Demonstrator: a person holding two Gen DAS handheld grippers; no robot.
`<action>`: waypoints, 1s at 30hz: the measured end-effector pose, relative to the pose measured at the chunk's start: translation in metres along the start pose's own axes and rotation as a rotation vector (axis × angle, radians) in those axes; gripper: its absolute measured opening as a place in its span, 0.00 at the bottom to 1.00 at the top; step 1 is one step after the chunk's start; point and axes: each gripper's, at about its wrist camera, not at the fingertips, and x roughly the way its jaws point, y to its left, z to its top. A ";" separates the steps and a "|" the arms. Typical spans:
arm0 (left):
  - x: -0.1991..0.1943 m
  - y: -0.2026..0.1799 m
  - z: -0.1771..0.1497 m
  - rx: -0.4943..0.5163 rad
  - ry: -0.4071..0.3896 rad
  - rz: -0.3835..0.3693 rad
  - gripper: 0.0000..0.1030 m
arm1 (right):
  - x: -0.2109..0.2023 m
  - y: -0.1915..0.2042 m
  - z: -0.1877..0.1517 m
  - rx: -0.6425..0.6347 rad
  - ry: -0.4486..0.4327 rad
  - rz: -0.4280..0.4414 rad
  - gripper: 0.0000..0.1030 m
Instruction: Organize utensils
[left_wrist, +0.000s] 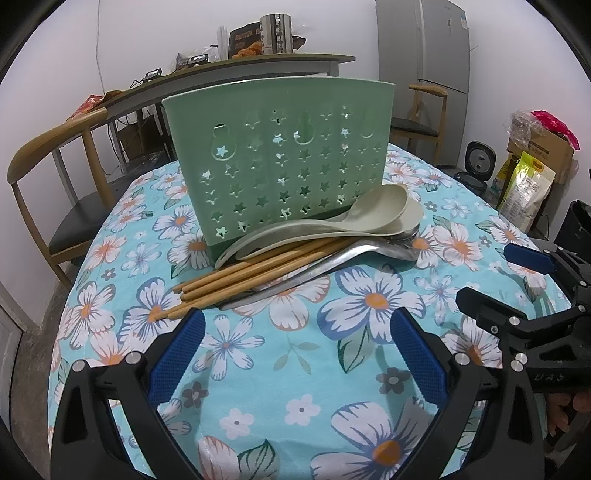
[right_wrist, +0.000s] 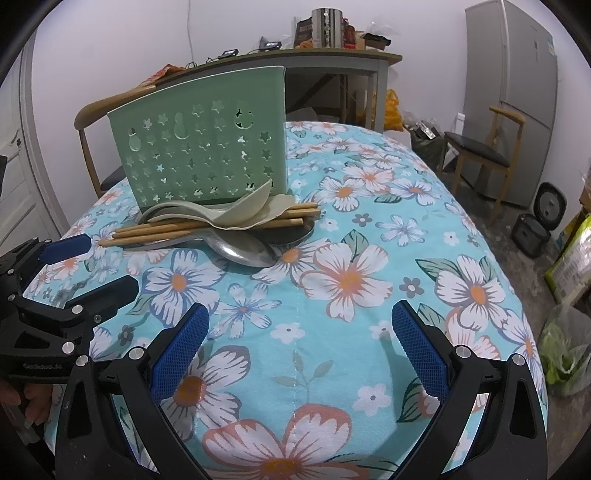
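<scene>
A green plastic utensil holder (left_wrist: 280, 155) with star cut-outs stands upright on the floral tablecloth (left_wrist: 295, 354); it also shows in the right wrist view (right_wrist: 203, 144). In front of it lies a pile: cream plastic spoons (left_wrist: 354, 218) (right_wrist: 236, 214), wooden chopsticks (left_wrist: 251, 277) (right_wrist: 170, 230) and metal spoons (left_wrist: 332, 258) (right_wrist: 247, 251). My left gripper (left_wrist: 297, 328) is open and empty, just short of the chopstick tips. My right gripper (right_wrist: 301, 321) is open and empty, nearer the table's front; it also shows in the left wrist view (left_wrist: 495, 273).
Wooden chairs stand at the left (left_wrist: 55, 166) and far right (right_wrist: 484, 151). A desk (left_wrist: 258, 66) with a metal canister is behind. A fridge (right_wrist: 513, 92), a rice cooker (right_wrist: 546, 203) and bags lie on the floor to the right.
</scene>
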 end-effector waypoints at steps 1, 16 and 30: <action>-0.001 0.000 0.000 0.000 -0.003 0.001 0.95 | 0.000 0.000 0.000 0.000 -0.002 0.000 0.93; -0.003 -0.001 0.003 -0.008 -0.017 0.011 0.95 | -0.004 -0.006 0.006 0.033 -0.025 0.020 0.93; 0.009 -0.004 0.020 -0.065 0.013 0.053 0.95 | -0.023 -0.004 0.032 0.085 -0.092 0.098 0.93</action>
